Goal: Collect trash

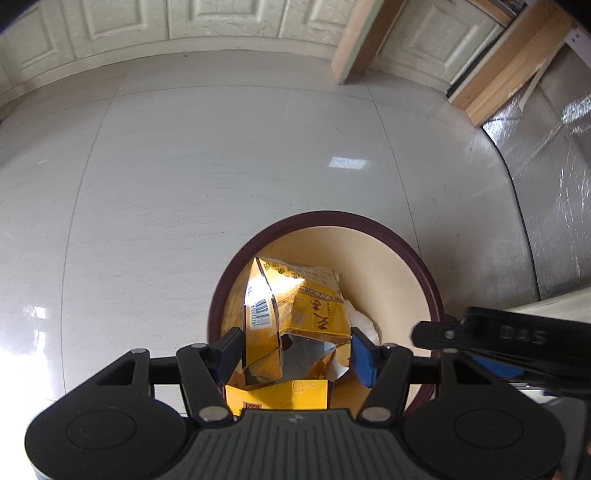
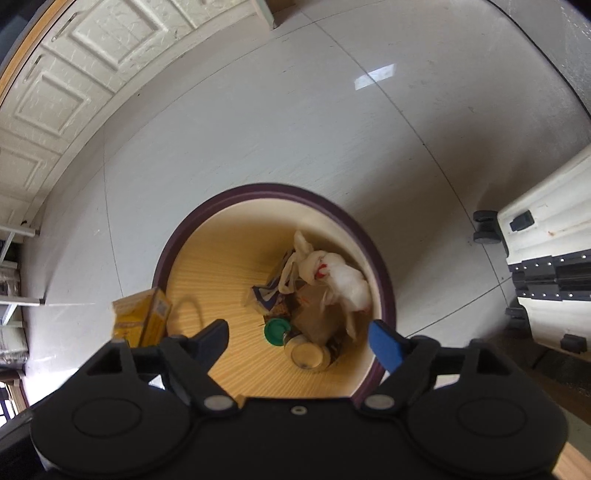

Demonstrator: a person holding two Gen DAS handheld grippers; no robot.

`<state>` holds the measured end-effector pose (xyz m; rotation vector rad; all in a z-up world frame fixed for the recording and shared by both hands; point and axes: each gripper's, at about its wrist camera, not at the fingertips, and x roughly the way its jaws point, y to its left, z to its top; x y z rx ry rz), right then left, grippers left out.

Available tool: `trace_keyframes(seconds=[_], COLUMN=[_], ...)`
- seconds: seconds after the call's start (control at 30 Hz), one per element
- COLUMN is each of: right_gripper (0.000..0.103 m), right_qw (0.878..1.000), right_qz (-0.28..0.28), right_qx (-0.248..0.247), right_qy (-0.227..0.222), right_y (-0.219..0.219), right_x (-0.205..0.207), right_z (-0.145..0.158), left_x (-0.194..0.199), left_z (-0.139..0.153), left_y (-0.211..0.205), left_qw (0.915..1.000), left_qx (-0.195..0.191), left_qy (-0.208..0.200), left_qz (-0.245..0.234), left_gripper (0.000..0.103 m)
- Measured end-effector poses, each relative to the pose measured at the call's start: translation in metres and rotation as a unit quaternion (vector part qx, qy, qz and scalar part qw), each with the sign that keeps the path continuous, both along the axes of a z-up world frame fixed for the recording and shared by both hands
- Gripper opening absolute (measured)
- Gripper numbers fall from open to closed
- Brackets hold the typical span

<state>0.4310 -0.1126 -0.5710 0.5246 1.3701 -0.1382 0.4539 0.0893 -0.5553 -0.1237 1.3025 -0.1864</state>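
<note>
Pale tiled floor (image 1: 221,166) with white panelled doors (image 1: 221,22) behind; a round bin (image 2: 384,280) with a dark rim stands on it, holding a white bag (image 2: 343,277), a jar (image 2: 306,354) and a green lid (image 2: 277,331); the left claw (image 1: 293,352) grips a crumpled yellow carton (image 1: 295,314) over the bin; the right claw (image 2: 301,341) hangs wide and empty above it; a white wheeled case (image 2: 546,236) stands near.

Right hand-held gripper (image 2: 297,339) with jaws apart and nothing between them, over a round dark-rimmed bin (image 2: 236,194) on a pale tiled floor (image 2: 258,110), white plastic bag (image 2: 340,277) at its one o'clock, green lid (image 2: 277,331) and jar (image 2: 306,354) below, yellow carton (image 2: 142,319) at the bin's nine o'clock rim.
</note>
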Motion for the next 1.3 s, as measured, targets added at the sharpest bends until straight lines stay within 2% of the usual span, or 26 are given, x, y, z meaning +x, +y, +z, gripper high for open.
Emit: trace_keyframes(seconds=[0.07, 0.1, 0.13, 0.33, 0.5, 0.67, 0.77, 0.8, 0.93, 1.13, 1.3], right_gripper=[0.083, 0.083, 0.083, 0.083, 0.083, 0.083, 0.089, 0.095, 0.103, 0.103, 0.103], right_qw=[1.000, 1.000, 1.000, 1.000, 0.999, 0.998, 0.997, 0.997, 0.995, 0.990, 0.985], right_qz=[0.000, 0.002, 0.003, 0.010, 0.034, 0.052, 0.062, 0.065, 0.075, 0.089, 0.118], right_qx=[-0.004, -0.006, -0.008, -0.012, -0.022, -0.035, -0.041, -0.044, -0.068, -0.110, -0.126], right_qy=[-0.003, -0.004, -0.005, -0.003, -0.003, -0.006, -0.004, -0.003, -0.008, -0.007, -0.010], right_y=[-0.004, -0.005, -0.006, -0.010, -0.004, -0.001, 0.002, 0.003, 0.007, 0.019, 0.033], right_x=[-0.001, -0.001, -0.001, -0.003, -0.005, -0.006, -0.007, -0.008, -0.011, -0.016, -0.020], right_z=[0.000, 0.000, 0.000, -0.003, -0.004, -0.002, 0.001, 0.003, 0.018, 0.056, 0.103], left_x=[0.005, 0.006, 0.008, 0.001, -0.009, -0.017, -0.020, -0.022, -0.029, -0.039, -0.053], left_z=[-0.011, -0.015, -0.017, -0.023, -0.026, -0.023, -0.018, -0.015, 0.001, 0.037, 0.084], left_y=[-0.002, -0.002, -0.002, 0.002, 0.016, 0.023, 0.024, 0.025, 0.028, 0.032, 0.033], left_qw=[1.0000, 0.9999, 0.9997, 0.9989, 0.9976, 0.9970, 0.9967, 0.9966, 0.9968, 0.9967, 0.9971], left_qx=[0.003, 0.009, 0.018, 0.030, 0.032, 0.032, 0.029, 0.028, 0.028, 0.023, 0.021], left_qy=[0.008, 0.014, 0.014, 0.037, 0.060, 0.066, 0.070, 0.071, 0.068, 0.069, 0.063], left_qz=[-0.001, 0.003, 0.008, 0.001, 0.015, 0.026, 0.029, 0.030, 0.032, 0.036, 0.035], left_gripper=[0.069, 0.084, 0.093, 0.098, 0.103, 0.103, 0.103, 0.103, 0.103, 0.103, 0.103])
